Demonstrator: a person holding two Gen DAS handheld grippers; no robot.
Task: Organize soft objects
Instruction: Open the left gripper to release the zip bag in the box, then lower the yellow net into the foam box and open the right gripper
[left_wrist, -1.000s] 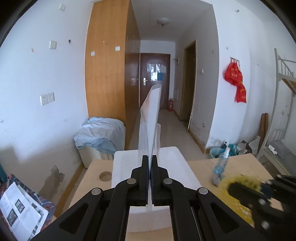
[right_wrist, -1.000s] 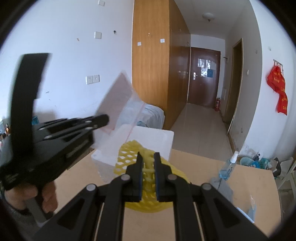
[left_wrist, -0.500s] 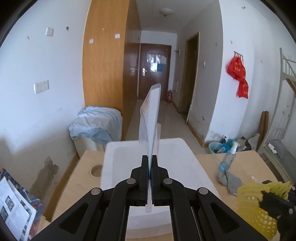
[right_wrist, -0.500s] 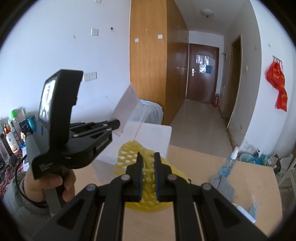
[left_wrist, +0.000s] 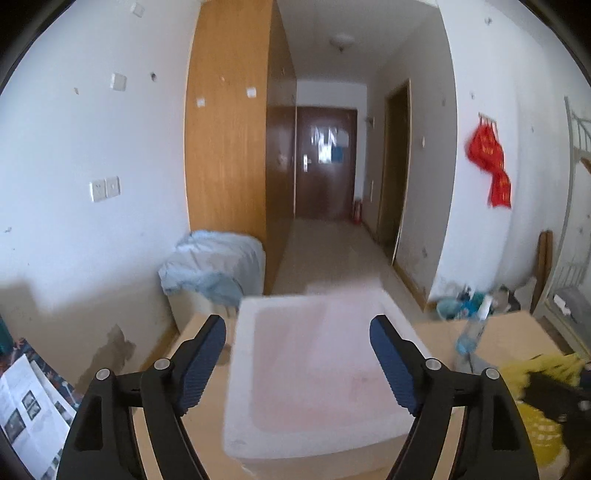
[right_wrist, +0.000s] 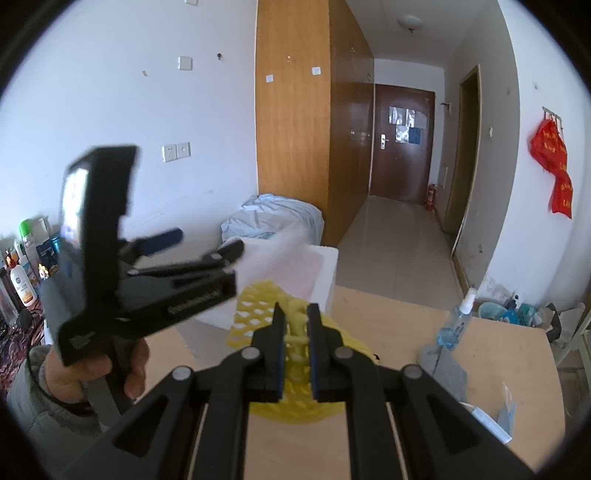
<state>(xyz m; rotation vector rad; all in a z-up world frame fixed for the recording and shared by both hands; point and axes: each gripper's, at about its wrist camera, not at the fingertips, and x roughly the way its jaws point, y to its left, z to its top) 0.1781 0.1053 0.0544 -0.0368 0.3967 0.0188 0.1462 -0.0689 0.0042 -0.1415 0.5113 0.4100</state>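
My left gripper (left_wrist: 297, 332) is open and empty above a white foam box (left_wrist: 236, 398) on the wooden table. A thin pinkish foam sheet (left_wrist: 325, 362) lies blurred in the box below it. In the right wrist view the left gripper (right_wrist: 201, 245) shows open at left, over the foam box (right_wrist: 327, 273). My right gripper (right_wrist: 295, 321) is shut on a yellow foam net (right_wrist: 255, 314), held above the table in front of the box. The yellow foam net also shows at the right edge of the left wrist view (left_wrist: 535, 424).
A spray bottle (right_wrist: 456, 321) and a grey cloth (right_wrist: 441, 363) sit on the wooden table (right_wrist: 388, 317) at right. Bottles (right_wrist: 22, 280) stand at far left. A covered bundle (left_wrist: 214, 262) lies by the wall beyond the table. Printed papers (left_wrist: 26, 406) lie at lower left.
My left gripper has opened and let go of the thin foam sheet, which has dropped into the foam box. The right gripper still holds the yellow net.
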